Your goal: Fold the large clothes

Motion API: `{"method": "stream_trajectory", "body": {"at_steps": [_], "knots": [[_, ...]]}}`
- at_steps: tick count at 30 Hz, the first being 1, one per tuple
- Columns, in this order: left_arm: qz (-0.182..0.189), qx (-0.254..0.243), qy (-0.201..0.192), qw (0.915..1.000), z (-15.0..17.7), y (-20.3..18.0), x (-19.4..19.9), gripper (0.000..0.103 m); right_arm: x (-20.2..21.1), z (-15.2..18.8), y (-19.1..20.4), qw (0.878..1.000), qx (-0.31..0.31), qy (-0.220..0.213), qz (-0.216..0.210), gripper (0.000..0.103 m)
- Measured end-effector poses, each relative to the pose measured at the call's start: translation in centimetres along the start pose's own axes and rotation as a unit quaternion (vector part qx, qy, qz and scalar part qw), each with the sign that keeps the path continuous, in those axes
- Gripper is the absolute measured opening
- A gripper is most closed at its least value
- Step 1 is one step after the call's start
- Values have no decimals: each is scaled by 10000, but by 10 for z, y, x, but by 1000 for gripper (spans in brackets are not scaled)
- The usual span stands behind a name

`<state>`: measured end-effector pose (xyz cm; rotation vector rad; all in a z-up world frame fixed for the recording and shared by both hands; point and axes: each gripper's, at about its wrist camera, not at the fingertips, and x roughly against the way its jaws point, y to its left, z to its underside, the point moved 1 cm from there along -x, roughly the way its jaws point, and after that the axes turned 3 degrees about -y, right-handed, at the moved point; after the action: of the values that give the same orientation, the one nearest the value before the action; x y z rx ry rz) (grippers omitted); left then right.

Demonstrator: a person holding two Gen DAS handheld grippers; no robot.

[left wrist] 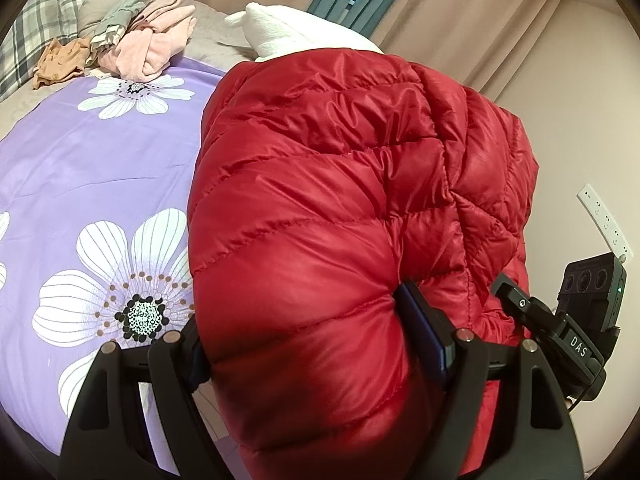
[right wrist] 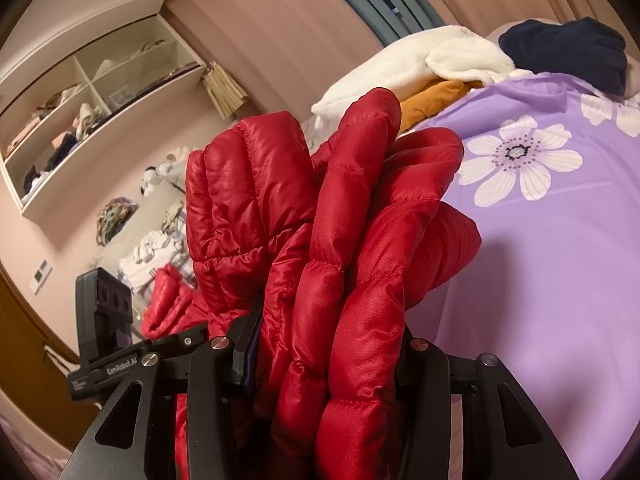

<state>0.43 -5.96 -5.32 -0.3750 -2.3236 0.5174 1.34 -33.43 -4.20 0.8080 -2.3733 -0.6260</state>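
Red jacket (left wrist: 328, 184): one, bunched in folds, raised over your purple floral bed (left wrist: 100, 168).
Left claw (left wrist: 316, 344): clamped on a thick fold.
Right claw (right wrist: 328, 360): clamped on several layers.
Hidden: both claws' fingertips, buried in padding.

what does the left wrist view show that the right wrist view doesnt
Only the left wrist view shows the pile of pink clothes, the plaid pillow and the white wall socket.

Only the right wrist view shows the wall shelves, the navy garment and the orange garment.

Both show the red puffer jacket clamped by that view's gripper, left gripper and right gripper, plus the purple flowered bedspread and the white fleece.
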Motion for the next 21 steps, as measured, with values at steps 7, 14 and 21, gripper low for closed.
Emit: {"method": "stream_trajectory", "body": {"at_steps": [7, 14, 21], "knots": [[6, 1, 4, 10000, -1, 2, 1, 80, -3, 0, 2, 10000, 6, 8, 2, 47], [10, 37, 17, 10000, 0, 2, 1, 80, -5, 0, 3, 10000, -4, 15, 21, 47], [21, 71, 75, 9999, 0, 2, -2, 80, -10, 2, 5, 10000, -39, 58, 53, 47]]}}
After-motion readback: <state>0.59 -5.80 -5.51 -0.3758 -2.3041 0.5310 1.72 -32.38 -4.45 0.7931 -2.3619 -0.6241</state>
